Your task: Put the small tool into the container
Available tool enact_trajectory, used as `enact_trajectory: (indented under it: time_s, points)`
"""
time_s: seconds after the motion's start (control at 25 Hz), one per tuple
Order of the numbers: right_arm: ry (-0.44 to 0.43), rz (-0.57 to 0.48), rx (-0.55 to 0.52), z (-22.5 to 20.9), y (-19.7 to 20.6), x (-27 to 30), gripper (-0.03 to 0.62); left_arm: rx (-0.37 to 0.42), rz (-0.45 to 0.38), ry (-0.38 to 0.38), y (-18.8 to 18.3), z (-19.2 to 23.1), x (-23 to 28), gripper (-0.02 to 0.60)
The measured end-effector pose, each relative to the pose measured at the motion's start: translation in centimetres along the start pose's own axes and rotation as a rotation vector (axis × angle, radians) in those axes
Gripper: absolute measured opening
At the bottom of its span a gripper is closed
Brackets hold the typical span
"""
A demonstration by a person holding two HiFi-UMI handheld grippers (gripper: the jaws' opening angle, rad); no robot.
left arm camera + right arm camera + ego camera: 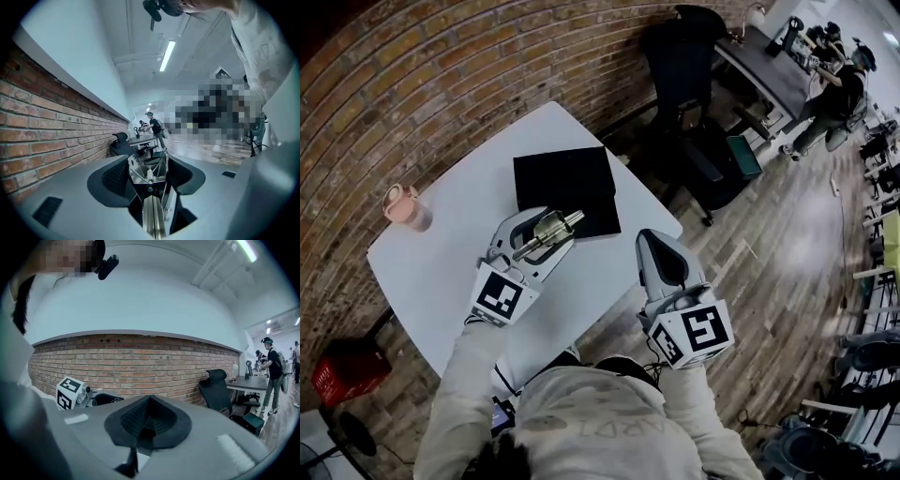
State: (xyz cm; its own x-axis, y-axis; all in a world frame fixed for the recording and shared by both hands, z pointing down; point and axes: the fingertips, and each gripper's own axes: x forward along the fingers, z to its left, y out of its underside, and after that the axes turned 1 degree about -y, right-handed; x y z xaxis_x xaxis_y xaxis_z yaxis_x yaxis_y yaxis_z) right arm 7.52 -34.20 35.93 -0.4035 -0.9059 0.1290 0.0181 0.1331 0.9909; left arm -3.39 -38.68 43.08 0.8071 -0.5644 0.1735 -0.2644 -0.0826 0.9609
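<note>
Two grippers up: left gripper [546,234] clamped on small metal tool [566,222], at near edge of black container [567,178] on white table [450,267]; right gripper [660,251] fully closed, empty.

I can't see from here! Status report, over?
Left gripper shut on small tool, by black container's near edge. Right gripper shut, empty. Nothing blocking it.

I'm seeing a white worktop [441,267]. A flat black container [567,186] is lying on it, a pink cup [405,208] standing well apart.
</note>
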Motion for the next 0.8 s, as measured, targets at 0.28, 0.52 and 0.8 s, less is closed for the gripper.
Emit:
enact_trajectory:
  time_s: [0.28, 0.52, 0.8]
  points:
    - [0.039, 0.041, 0.009, -1.5, 1.6, 1.3, 0.011, -0.020, 0.036, 0.077, 4.0, 0.9, 3.8, 0.242]
    - [0.062, 0.076, 0.027, -2.9, 3.1, 1.8, 0.011, -0.020, 0.090, 0.129, 6.9, 0.7, 6.6, 0.244]
    - [0.082, 0.109, 0.040, -3.9, 4.2, 2.4, 0.011, -0.036, 0.128, 0.185, 9.6, 0.4, 9.0, 0.244]
